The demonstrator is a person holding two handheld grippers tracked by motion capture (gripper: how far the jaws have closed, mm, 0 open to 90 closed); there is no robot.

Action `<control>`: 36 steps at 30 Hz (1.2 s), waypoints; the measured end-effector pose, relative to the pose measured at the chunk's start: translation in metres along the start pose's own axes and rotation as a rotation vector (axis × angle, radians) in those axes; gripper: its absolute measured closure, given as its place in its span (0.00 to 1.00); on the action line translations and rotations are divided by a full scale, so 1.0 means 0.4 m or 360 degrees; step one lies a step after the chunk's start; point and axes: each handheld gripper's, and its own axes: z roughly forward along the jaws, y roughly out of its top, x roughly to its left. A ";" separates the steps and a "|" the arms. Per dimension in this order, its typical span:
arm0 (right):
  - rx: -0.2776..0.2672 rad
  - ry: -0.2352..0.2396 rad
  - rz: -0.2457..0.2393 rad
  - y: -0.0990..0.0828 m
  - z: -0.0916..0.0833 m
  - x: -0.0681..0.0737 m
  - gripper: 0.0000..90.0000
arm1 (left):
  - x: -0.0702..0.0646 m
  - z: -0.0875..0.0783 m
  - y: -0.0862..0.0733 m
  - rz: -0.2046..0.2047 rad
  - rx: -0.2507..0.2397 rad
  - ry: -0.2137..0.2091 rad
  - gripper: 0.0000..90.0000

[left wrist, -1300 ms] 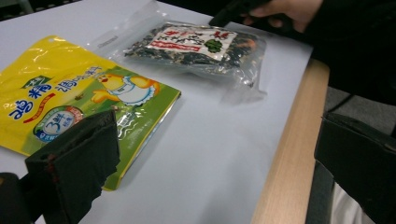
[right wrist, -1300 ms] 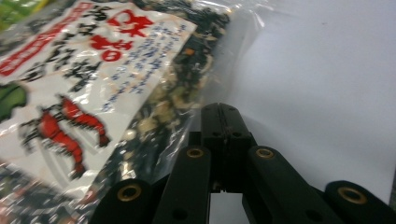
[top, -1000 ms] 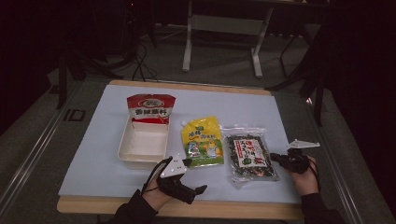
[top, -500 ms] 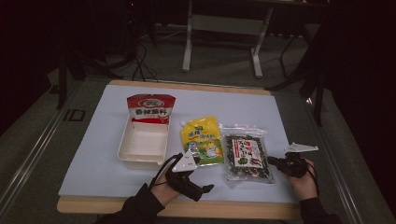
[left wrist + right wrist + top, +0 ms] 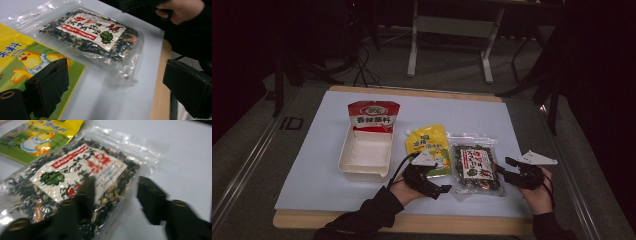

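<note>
My right claw, jaws just opening, has released the clear seaweed-mix bag lying on the table at its nine o'clock; my open, empty left claw must grasp its near-left corner.

On the counter, the left tongs sit below the yellow pouch, beside the clear seaweed bag. The right tongs, jaws just opening, touch that bag's right edge.
</note>
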 end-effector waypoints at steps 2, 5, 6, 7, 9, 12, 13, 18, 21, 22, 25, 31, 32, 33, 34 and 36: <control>-0.0015 0.0022 -0.0012 0.000 -0.002 0.003 0.33 | 0.010 0.021 0.006 -0.0025 0.0011 -0.0002 0.11; -0.0008 0.0045 0.0003 0.000 -0.002 0.002 0.28 | 0.016 0.043 0.012 -0.0019 0.0034 0.0017 0.13; -0.0014 0.0059 0.0002 -0.001 -0.001 0.001 0.22 | 0.024 0.065 0.016 -0.0044 0.0048 0.0010 0.13; -0.0015 0.0072 0.0018 -0.002 0.001 -0.002 0.20 | 0.029 0.077 0.018 -0.0055 0.0063 0.0014 0.13; -0.0036 0.0064 0.0021 -0.005 0.002 -0.003 0.15 | 0.036 0.097 0.021 -0.0078 0.0078 0.0018 0.14; -0.0028 0.0072 -0.0005 -0.007 0.001 -0.003 0.16 | 0.048 0.121 0.030 -0.0108 0.0111 0.0026 0.14; -0.0045 0.0088 -0.0012 -0.009 -0.002 -0.004 0.16 | 0.053 0.127 0.034 -0.0124 0.0106 0.0036 0.15; -0.0057 0.0086 -0.0058 -0.014 -0.004 0.001 0.16 | 0.083 0.156 0.046 -0.0248 0.0136 0.0004 0.17; -0.0053 0.0086 -0.0077 -0.016 -0.002 0.005 0.16 | 0.094 0.173 0.048 -0.0290 0.0168 0.0001 0.18; -0.0050 0.0089 -0.0083 -0.016 -0.001 0.006 0.16 | 0.097 0.179 0.048 -0.0307 0.0182 -0.0003 0.19; -0.0049 0.0086 -0.0093 -0.015 -0.001 0.008 0.16 | 0.107 0.186 0.052 -0.0372 0.0165 -0.0019 0.22; -0.0061 0.0103 -0.0079 -0.015 -0.005 0.004 0.16 | 0.118 0.198 0.062 -0.0434 0.0193 -0.0055 0.28; -0.0063 0.0102 -0.0083 -0.015 -0.005 0.004 0.16 | 0.120 0.199 0.063 -0.0445 0.0194 -0.0054 0.29; -0.0059 0.0100 -0.0086 -0.015 -0.005 0.004 0.16 | 0.122 0.202 0.063 -0.0456 0.0193 -0.0061 0.30; -0.0056 0.0105 -0.0082 -0.015 -0.005 0.004 0.16 | 0.124 0.203 0.065 -0.0466 0.0199 -0.0058 0.30; -0.0057 0.0106 -0.0081 -0.015 -0.004 0.004 0.16 | 0.126 0.205 0.068 -0.0476 0.0208 -0.0058 0.31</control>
